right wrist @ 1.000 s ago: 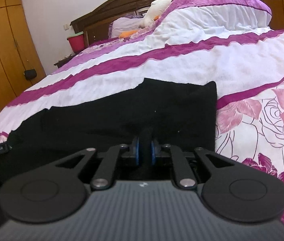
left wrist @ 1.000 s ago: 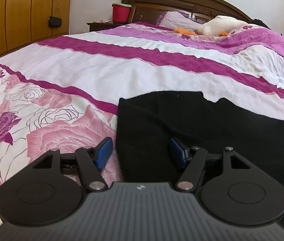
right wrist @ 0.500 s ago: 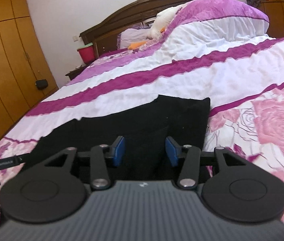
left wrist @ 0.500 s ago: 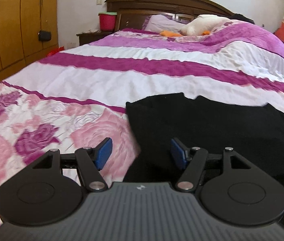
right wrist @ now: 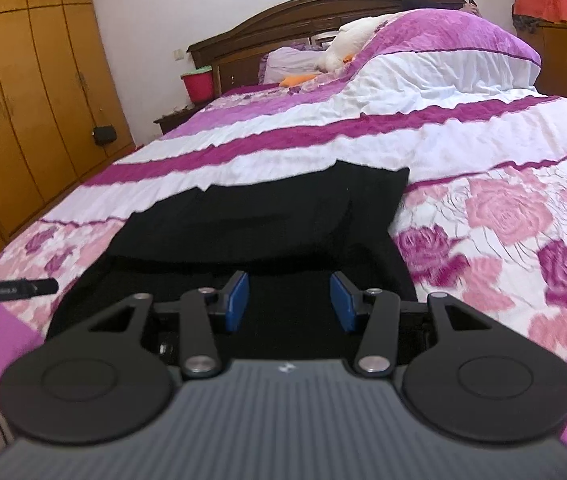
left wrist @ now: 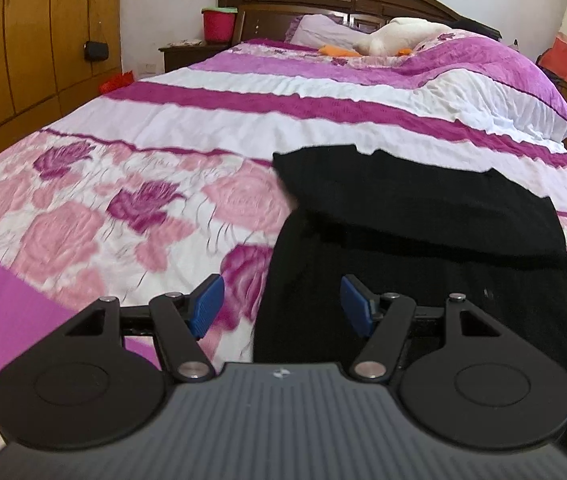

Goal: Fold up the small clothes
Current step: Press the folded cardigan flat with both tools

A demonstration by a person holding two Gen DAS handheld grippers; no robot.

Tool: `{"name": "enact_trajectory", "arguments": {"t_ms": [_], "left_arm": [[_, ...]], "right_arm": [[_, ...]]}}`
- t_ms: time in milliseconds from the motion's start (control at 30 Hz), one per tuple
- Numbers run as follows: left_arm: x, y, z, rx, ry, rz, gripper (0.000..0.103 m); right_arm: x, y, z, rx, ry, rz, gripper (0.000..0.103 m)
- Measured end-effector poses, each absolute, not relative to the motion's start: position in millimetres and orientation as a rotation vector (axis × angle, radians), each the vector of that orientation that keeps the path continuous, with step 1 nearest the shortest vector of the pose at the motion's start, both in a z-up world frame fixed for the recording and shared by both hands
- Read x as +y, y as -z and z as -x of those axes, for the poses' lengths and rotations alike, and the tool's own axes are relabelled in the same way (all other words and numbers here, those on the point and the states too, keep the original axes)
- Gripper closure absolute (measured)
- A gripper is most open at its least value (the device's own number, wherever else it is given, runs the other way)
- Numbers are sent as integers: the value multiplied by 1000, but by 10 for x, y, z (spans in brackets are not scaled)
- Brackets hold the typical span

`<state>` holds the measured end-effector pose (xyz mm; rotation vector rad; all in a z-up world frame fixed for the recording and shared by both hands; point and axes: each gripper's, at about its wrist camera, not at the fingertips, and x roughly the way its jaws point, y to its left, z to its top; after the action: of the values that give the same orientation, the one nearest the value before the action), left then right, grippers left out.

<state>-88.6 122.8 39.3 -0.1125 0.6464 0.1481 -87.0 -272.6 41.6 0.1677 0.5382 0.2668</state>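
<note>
The black garment (left wrist: pixel 423 216) lies flat on the floral bedspread (left wrist: pixel 123 208), folded so that an upper layer overlaps the lower part near the foot of the bed. The left gripper (left wrist: pixel 279 304) hovers above its left edge, jaws wide apart and holding nothing. The right gripper (right wrist: pixel 289 300) hovers above its near portion; its jaws have just been opening and stand moderately apart, with nothing clamped between the blue pads (right wrist: pixel 237 300).
</note>
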Motion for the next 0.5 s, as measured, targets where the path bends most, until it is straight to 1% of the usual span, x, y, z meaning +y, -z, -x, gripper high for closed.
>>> {"name": "enact_trajectory", "arguments": {"t_ms": [333,500], "left_arm": [[1147,-323,1544,674,-95,71,33],[1193,-194,1741,708,-70,115,33]], "right_arm": [[-2857,-245,1431,580,-237,-115,52],[-2959,-159,1658,600,-205,-123,52]]}}
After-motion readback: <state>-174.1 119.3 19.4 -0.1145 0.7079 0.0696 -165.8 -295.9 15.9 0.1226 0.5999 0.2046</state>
